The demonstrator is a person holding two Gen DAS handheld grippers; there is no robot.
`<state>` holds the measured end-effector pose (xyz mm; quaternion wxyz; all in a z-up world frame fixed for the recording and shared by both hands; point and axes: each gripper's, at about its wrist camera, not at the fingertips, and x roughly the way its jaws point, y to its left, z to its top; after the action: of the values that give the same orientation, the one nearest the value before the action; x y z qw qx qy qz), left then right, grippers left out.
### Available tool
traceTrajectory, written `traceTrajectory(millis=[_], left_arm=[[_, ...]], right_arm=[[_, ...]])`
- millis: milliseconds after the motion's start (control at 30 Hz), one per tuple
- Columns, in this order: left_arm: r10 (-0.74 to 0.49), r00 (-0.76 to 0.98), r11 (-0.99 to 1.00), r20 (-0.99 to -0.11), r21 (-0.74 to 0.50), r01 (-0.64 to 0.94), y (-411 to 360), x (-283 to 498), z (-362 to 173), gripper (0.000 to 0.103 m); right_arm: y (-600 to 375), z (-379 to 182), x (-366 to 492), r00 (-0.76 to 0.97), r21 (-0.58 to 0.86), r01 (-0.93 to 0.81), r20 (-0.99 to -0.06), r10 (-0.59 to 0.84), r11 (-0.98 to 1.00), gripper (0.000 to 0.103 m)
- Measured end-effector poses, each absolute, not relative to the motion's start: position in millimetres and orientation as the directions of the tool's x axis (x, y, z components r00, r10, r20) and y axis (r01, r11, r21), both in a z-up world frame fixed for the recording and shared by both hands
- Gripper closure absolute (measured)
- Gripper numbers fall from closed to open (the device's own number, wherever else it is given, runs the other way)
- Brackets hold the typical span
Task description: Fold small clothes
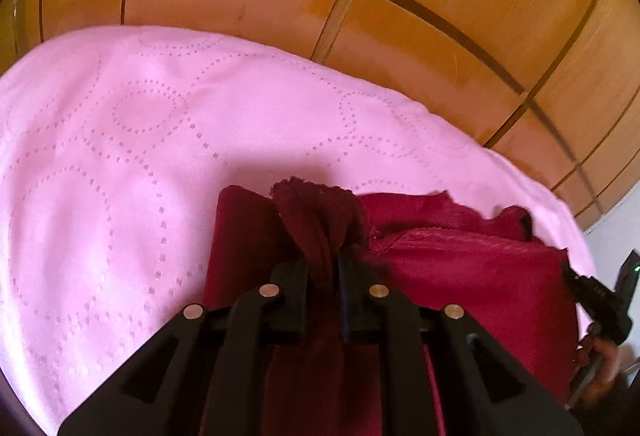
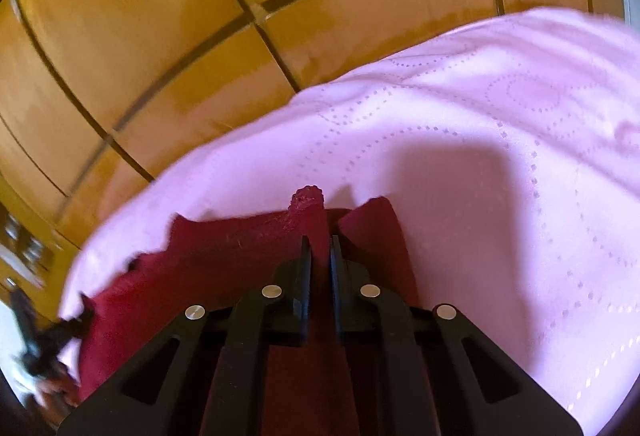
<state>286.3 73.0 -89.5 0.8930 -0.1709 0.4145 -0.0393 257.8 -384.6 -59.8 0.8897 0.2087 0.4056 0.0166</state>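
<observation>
With both claws, left gripper (image 1: 324, 268) and right gripper (image 2: 320, 248), pinched on the red garment (image 1: 472, 268), we keep its edge taut and level over the pink bedspread (image 1: 120, 155).

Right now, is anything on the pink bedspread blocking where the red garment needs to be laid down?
Nothing visible: the pink bedspread ahead of the red garment is bare, and both grippers already pinch it.

left wrist: close, forward-down | right wrist: same | shared: red garment (image 1: 460, 268), pink cover (image 1: 120, 155)
</observation>
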Motion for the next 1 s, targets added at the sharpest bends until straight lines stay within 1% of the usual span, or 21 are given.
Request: traceTrajectory(millis=[67, 167, 267, 333, 533, 633, 667, 733, 800, 833, 900, 933, 1000], left_arm=[[-0.199, 0.671, 0.946, -0.714, -0.32, -0.06, 70.4, 282.9, -97.4, 0.088], [-0.228, 0.677, 0.931, -0.7, -0.361, -0.06, 76.5, 281.7, -100.5, 0.088], [-0.262, 0.678, 0.914, -0.687, -0.403, -0.056, 82.1, 282.2, -104.6, 0.087], [-0.267, 0.678, 0.91, -0.685, -0.41, -0.056, 82.2, 282.6, -105.5, 0.087], [-0.227, 0.672, 0.934, -0.705, -0.353, -0.055, 72.4, 283.0, -103.4, 0.085], [-0.198, 0.668, 0.949, -0.717, -0.31, -0.052, 66.5, 284.0, -100.4, 0.082], [-0.195, 0.668, 0.951, -0.718, -0.305, -0.05, 66.0, 283.8, -99.2, 0.078], [-0.188, 0.669, 0.957, -0.719, -0.287, -0.04, 62.6, 282.4, -95.0, 0.064], [-0.144, 0.672, 0.971, -0.726, -0.235, -0.047, 56.8, 278.1, -89.3, 0.02], [-0.105, 0.679, 0.981, -0.727, -0.186, -0.047, 51.3, 273.5, -85.2, 0.017], [-0.081, 0.68, 0.992, -0.728, -0.128, -0.019, 42.3, 265.7, -80.4, 0.017], [-0.072, 0.679, 0.994, -0.731, -0.108, -0.011, 39.2, 262.1, -78.5, 0.017], [-0.066, 0.688, 0.995, -0.723, -0.103, -0.013, 37.6, 250.4, -71.7, 0.017]], right_arm=[[-380.5, -70.1, 256.0, 0.677, 0.359, 0.144, -0.716, 0.173, 0.922, 0.096], [-381.3, -72.8, 256.0, 0.679, 0.356, 0.149, -0.715, 0.166, 0.923, 0.096], [-385.1, -76.3, 255.6, 0.685, 0.386, 0.15, -0.704, 0.185, 0.91, 0.096], [-386.1, -77.7, 254.2, 0.69, 0.398, 0.15, -0.698, 0.193, 0.905, 0.096], [-382.2, -74.8, 252.6, 0.696, 0.38, 0.154, -0.697, 0.173, 0.912, 0.096], [-381.5, -73.2, 252.4, 0.698, 0.375, 0.156, -0.696, 0.167, 0.914, 0.096], [-381.4, -72.8, 252.3, 0.699, 0.372, 0.157, -0.697, 0.163, 0.915, 0.096], [-380.2, -71.7, 251.6, 0.701, 0.361, 0.16, -0.697, 0.152, 0.919, 0.095], [-379.9, -70.7, 250.4, 0.706, 0.351, 0.166, -0.695, 0.138, 0.922, 0.092], [-380.0, -70.2, 249.4, 0.709, 0.347, 0.168, -0.693, 0.131, 0.923, 0.092], [-379.4, -69.4, 248.2, 0.713, 0.337, 0.172, -0.691, 0.119, 0.926, 0.092], [-379.3, -69.1, 247.9, 0.715, 0.333, 0.174, -0.69, 0.114, 0.927, 0.09], [-377.7, -67.8, 246.9, 0.719, 0.317, 0.179, -0.689, 0.097, 0.931, 0.09]])
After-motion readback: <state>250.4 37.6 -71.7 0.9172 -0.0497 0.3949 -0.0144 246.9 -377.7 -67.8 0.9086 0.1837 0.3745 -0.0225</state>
